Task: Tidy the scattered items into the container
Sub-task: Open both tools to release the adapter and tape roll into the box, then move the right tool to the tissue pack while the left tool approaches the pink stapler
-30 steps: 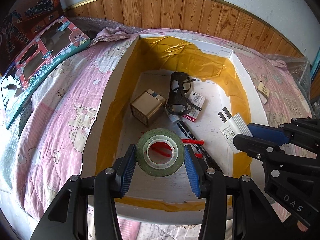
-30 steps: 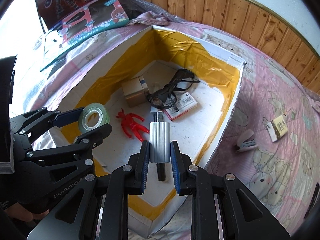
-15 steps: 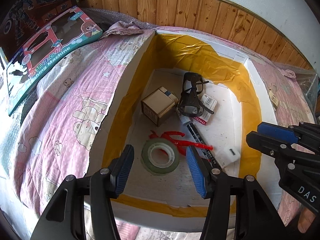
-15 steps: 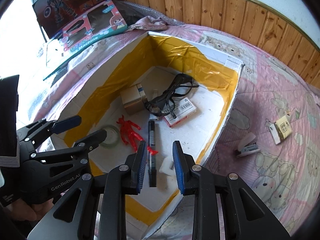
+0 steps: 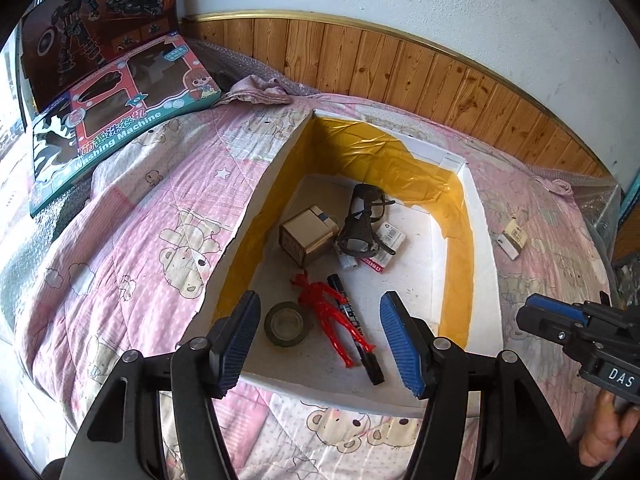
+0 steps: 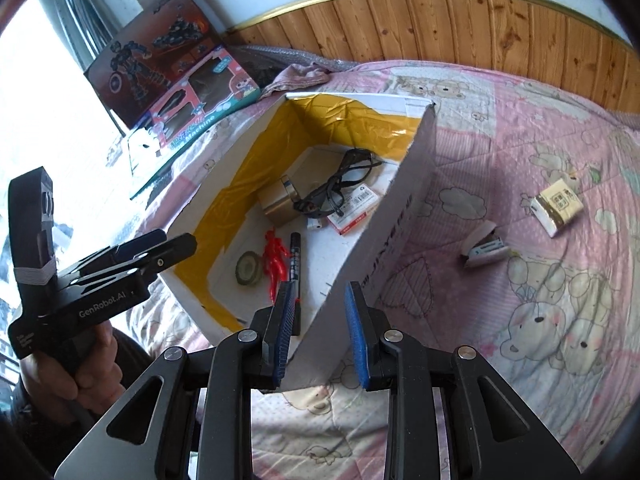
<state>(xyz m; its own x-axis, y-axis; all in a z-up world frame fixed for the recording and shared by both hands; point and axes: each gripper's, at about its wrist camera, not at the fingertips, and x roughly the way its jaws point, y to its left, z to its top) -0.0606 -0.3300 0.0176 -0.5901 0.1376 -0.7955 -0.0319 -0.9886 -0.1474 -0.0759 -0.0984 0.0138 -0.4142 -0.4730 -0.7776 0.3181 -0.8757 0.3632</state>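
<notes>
Both tongs raised back from box, left tongs and right tongs apart, empty

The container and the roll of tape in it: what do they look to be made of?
Container: seemingly white foam or coated board, matte, with a ragged torn rim; glossy, wrinkled yellow tape lines its walls. Roll of tape: translucent greenish plastic film, probably on a pale core.

Bedside clutter beyond the tidying.
Two toy boxes at the far left corner of a pink bear-print quilt (one labelled "Washing Machine"), crumpled cloth beside them, wood panelling behind.
</notes>
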